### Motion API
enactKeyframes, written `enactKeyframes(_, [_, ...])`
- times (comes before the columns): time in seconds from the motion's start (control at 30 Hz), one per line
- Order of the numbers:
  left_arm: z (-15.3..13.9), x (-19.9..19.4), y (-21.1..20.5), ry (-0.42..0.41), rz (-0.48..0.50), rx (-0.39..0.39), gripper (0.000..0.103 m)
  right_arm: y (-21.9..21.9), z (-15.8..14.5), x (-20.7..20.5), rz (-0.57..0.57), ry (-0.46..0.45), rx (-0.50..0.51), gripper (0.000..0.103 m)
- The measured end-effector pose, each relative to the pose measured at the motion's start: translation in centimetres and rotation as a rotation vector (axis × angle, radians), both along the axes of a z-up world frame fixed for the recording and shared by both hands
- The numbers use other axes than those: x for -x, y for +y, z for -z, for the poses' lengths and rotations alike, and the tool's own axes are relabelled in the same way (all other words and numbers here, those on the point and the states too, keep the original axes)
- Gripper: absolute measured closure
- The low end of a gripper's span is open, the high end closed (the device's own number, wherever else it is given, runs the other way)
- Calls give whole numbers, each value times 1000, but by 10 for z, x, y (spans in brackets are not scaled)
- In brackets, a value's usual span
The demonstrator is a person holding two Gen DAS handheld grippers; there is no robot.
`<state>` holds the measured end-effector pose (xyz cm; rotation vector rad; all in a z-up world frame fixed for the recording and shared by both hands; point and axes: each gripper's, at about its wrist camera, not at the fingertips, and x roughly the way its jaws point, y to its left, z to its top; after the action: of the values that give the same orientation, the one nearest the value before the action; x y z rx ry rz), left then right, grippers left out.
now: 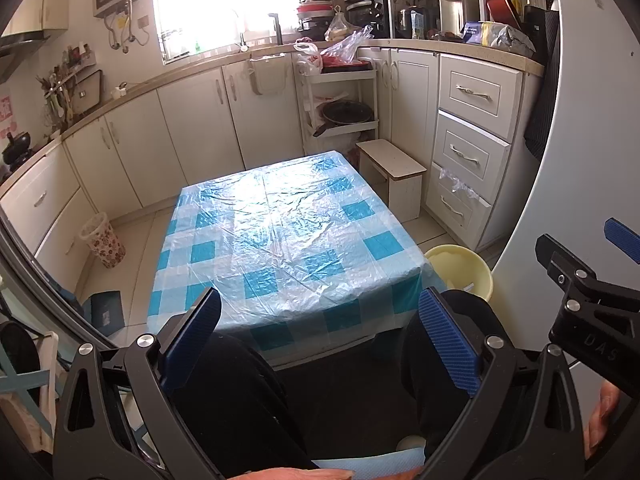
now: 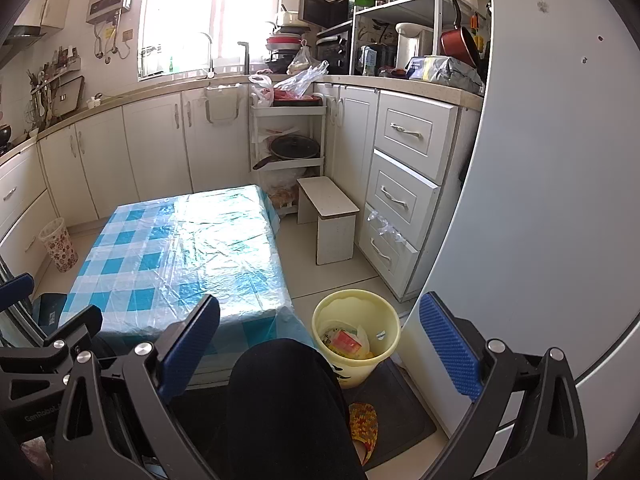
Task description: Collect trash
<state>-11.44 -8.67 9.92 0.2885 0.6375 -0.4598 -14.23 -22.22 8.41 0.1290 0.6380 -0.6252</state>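
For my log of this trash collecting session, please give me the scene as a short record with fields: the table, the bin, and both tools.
table: low table under a blue-and-white checked plastic cloth, nothing lying on top
bin: round pale yellow plastic bucket on the floor beside the table, wrappers inside
left tool: open, holding nothing
right tool: open, holding nothing
other bin: flower-patterned basket by the cabinets
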Motion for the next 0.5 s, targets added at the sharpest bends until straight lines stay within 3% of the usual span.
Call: enactKeyframes(0.5, [2,-3,-4,-1,-13,-13,8,-9,5,-3,-16,20,-12,7])
